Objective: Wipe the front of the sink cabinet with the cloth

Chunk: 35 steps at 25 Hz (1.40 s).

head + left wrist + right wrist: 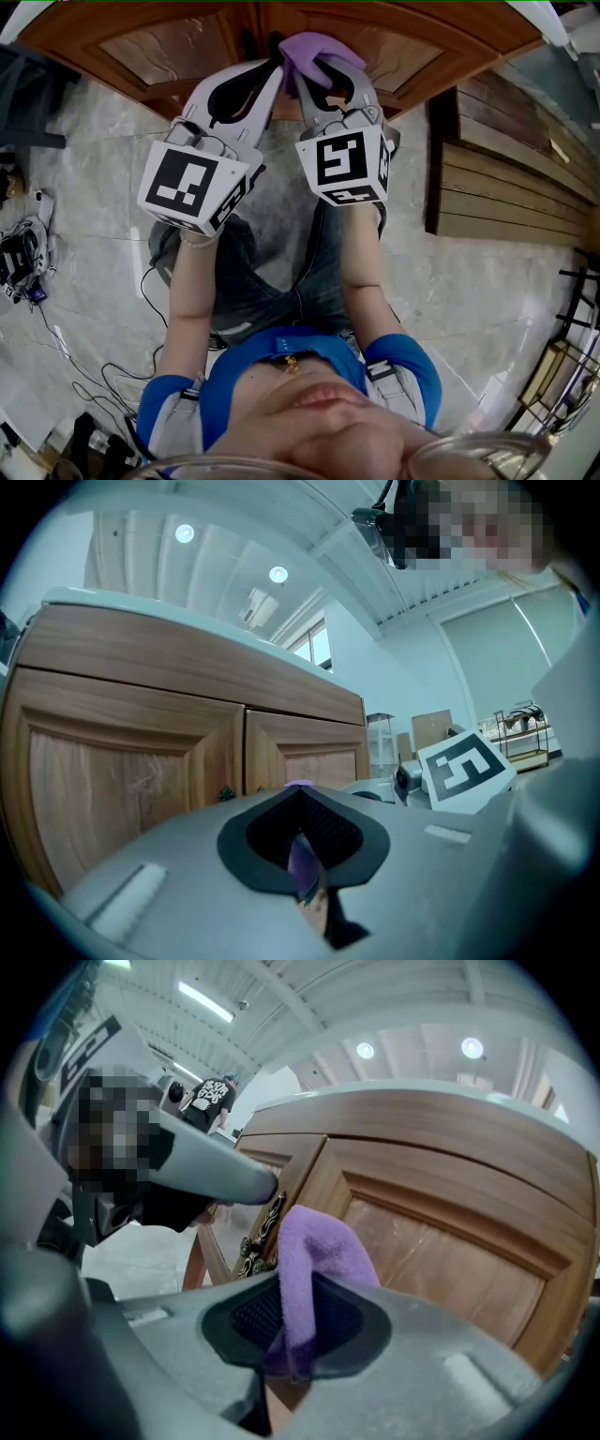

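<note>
The purple cloth [315, 52] sits against the wooden sink cabinet [169, 45] where its two doors meet. My right gripper [320, 68] is shut on the cloth, which folds up over its jaw tips [314, 1246] in front of the right door panel [450, 1241]. My left gripper [275, 66] is beside it on the left, jaws together, its tip next to the cloth's edge. In the left gripper view a sliver of purple [302, 866] shows through the slit of that gripper [301, 799]. The left gripper's tip [258, 1185] shows bare grey in the right gripper view.
Ornate metal door handles [259, 1234] sit at the door seam. A slatted wooden platform [502, 173] lies on the tiled floor to the right. Cables and gear [23, 258] lie at the left. A wire rack [562, 370] stands at the lower right.
</note>
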{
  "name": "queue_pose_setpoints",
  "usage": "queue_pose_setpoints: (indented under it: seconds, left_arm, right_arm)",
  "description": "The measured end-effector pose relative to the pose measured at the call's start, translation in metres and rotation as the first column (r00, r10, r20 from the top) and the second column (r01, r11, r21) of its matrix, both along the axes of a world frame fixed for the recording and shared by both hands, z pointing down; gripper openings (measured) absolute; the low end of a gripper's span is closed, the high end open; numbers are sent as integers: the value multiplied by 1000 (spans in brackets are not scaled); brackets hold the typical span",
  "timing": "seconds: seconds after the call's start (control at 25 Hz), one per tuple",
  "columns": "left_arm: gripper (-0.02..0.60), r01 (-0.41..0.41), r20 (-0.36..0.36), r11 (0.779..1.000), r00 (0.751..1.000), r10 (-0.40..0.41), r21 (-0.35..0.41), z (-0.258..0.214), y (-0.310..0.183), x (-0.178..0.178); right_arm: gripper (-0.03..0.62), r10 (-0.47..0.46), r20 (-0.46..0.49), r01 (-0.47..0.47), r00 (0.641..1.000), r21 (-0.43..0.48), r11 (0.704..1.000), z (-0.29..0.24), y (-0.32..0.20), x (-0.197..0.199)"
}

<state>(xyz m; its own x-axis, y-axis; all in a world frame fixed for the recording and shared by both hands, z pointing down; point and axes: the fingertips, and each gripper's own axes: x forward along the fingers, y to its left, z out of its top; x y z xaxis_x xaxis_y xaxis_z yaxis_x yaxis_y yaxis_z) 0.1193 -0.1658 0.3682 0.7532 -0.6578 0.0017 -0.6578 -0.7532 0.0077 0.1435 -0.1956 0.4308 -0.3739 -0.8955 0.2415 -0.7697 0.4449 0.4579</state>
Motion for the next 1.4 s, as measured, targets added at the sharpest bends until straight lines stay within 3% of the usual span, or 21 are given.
queue_pose_setpoints:
  seconds: [0.6,1.4]
  left_arm:
    - [0,0,14,1000,1000,0,-21,8,-3,2]
    - [0,-71,22,997,997,72,-31,16,-3,33]
  right_arm:
    - [63,6,33,-6,999,1,1000,7,1,0]
    - [63,111,34,-111,993,-3,994,3,9,71]
